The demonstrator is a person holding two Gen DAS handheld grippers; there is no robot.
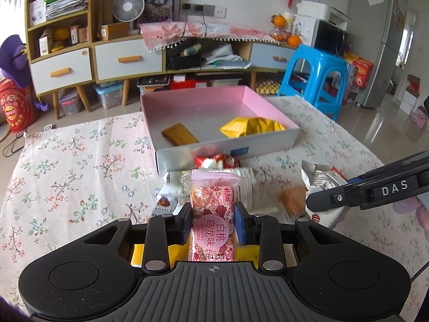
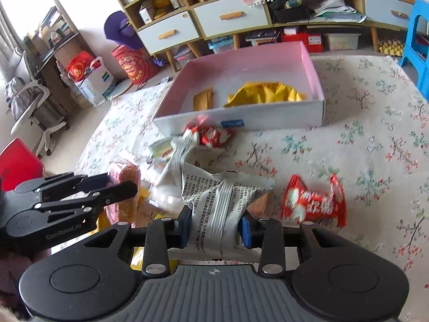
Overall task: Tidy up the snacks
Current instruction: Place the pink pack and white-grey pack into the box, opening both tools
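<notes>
Left gripper point(image 1: 213, 221): clamped on a pink snack packet point(image 1: 213, 214), upright between its blue pads.
Right gripper point(image 2: 214, 226): clamped on a silver snack packet point(image 2: 219, 201), crumpled between its pads.
Box point(image 1: 228, 145): ahead on the floral cloth point(image 1: 75, 161), pink inside, holding yellow packets point(image 1: 252, 126) and a brown packet point(image 1: 179, 134).
Red packet point(image 2: 313, 204): just right of the right gripper.

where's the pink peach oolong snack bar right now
The pink snack bar stands upright, clamped in the left gripper, centre of the left wrist view, above the snack pile and in front of the pink-lined box.
</notes>
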